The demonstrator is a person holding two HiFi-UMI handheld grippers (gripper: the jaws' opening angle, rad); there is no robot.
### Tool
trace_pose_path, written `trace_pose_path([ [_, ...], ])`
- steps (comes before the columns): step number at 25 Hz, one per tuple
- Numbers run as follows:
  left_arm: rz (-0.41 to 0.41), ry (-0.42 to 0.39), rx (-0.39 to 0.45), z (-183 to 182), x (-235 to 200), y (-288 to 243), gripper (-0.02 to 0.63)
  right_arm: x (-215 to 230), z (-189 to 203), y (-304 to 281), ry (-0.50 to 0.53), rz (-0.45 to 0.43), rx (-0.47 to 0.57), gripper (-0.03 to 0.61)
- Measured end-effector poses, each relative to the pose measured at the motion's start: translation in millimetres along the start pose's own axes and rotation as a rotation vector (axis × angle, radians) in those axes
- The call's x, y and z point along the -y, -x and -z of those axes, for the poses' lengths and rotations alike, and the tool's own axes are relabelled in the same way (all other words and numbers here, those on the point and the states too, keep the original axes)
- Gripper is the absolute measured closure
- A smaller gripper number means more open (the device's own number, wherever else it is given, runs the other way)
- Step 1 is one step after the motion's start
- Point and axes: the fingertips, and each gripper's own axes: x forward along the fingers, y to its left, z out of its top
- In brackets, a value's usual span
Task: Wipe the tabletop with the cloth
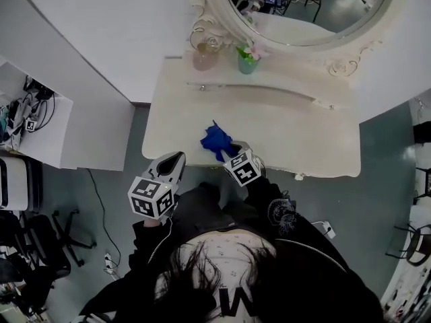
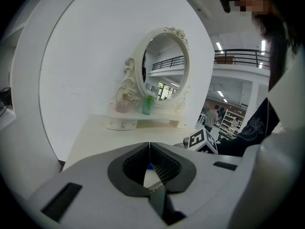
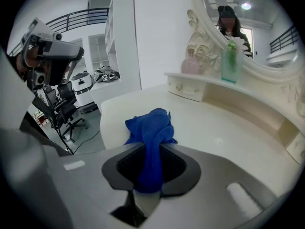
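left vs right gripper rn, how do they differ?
Grip: the right gripper is shut on the blue cloth, which bunches out ahead of its jaws; the left gripper is shut with nothing between its jaws.
Place: the right gripper sits at the middle of the tabletop's front edge, the left gripper by its front left corner, apart from the cloth.
Shared: jaws closed, both pointing toward the mirror.

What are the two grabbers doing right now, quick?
Left gripper: closed, holding nothing.
Right gripper: closed on the blue cloth.
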Motion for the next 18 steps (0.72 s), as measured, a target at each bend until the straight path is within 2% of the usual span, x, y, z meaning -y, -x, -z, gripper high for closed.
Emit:
trace_pose_path([
  [18,0.135,-0.052,-0.012,11,201,-103,0.612,172,144,164,-0.146,0.181,-0.002,0.491],
])
